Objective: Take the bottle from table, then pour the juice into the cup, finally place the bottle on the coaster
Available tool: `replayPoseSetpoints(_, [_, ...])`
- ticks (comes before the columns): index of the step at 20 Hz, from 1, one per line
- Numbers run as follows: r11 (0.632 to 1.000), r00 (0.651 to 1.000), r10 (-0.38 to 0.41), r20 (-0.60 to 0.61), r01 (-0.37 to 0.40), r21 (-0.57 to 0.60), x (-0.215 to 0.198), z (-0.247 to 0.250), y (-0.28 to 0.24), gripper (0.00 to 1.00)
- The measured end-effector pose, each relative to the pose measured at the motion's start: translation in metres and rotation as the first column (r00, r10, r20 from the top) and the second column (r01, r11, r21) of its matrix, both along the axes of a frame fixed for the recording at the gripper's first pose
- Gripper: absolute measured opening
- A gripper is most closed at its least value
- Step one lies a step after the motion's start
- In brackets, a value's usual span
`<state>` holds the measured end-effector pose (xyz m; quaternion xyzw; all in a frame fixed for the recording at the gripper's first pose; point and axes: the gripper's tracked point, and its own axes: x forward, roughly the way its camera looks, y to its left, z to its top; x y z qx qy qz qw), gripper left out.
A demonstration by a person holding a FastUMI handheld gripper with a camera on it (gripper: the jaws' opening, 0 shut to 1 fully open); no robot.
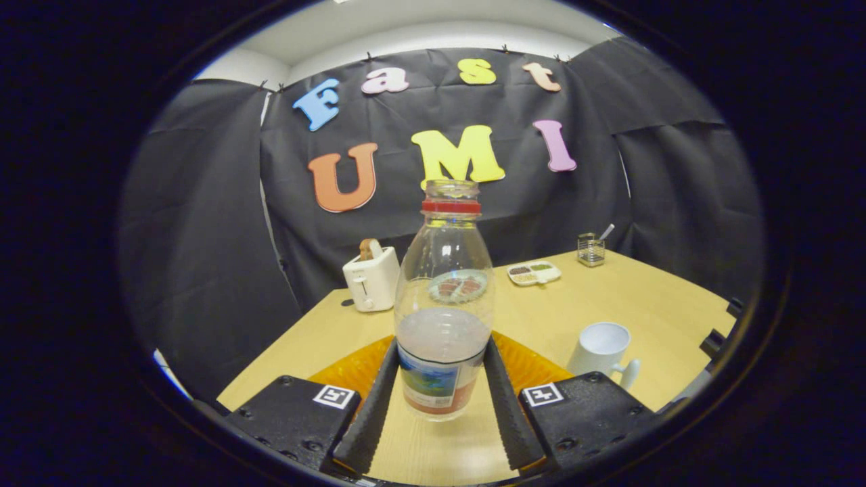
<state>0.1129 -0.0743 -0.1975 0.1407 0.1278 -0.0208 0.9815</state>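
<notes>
While its label stays unreadable, the bottle [443, 318] is clamped upright in the gripper [440, 379].

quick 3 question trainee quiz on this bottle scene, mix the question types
1. True or false: the clear plastic bottle with a red neck ring has its cap on.
2. What stands right of the gripper? A) white toaster B) white mug C) wire holder
3. Fill in: the bottle stands upright between the two ____.

Key:
1. False; its mouth is open.
2. B, the white mug; the white toaster is beyond on the left, and the wire holder is far back.
3. Fingers, which flank its label.
</notes>
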Motion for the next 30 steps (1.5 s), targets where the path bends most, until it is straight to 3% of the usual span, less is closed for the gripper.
replayPoseSetpoints(4, [0.976, 1.000, 0.021, 0.006, -0.022, 0.218, -0.005, -0.009, -0.005, 0.75])
replayPoseSetpoints(7, [0.903, 1.000, 0.013, 0.023, -0.021, 0.429, -0.005, -0.010, -0.015, 0.74])
replayPoseSetpoints(9, [0.813, 0.999, -0.013, 0.045, -0.015, 0.582, -0.001, -0.006, -0.027, 0.74])
replayPoseSetpoints(12, [0.619, 0.994, -0.083, 0.071, -0.005, 0.786, 0.006, -0.002, -0.048, 0.74])
replayPoseSetpoints(13, [0.569, 0.992, -0.108, 0.065, 0.008, 0.822, 0.007, -0.006, -0.056, 0.74])
replayPoseSetpoints(14, [0.536, 0.990, -0.129, 0.053, 0.024, 0.844, 0.009, -0.012, -0.064, 0.74])
replayPoseSetpoints(18, [0.470, 0.988, -0.152, 0.008, 0.065, 0.880, 0.013, -0.027, -0.078, 0.73])
replayPoseSetpoints(25, [0.275, 0.987, -0.155, -0.037, 0.079, 0.958, 0.032, -0.028, -0.076, 0.74])
replayPoseSetpoints(30, [0.169, 0.986, -0.157, -0.050, 0.077, 0.983, 0.031, -0.025, -0.068, 0.74])
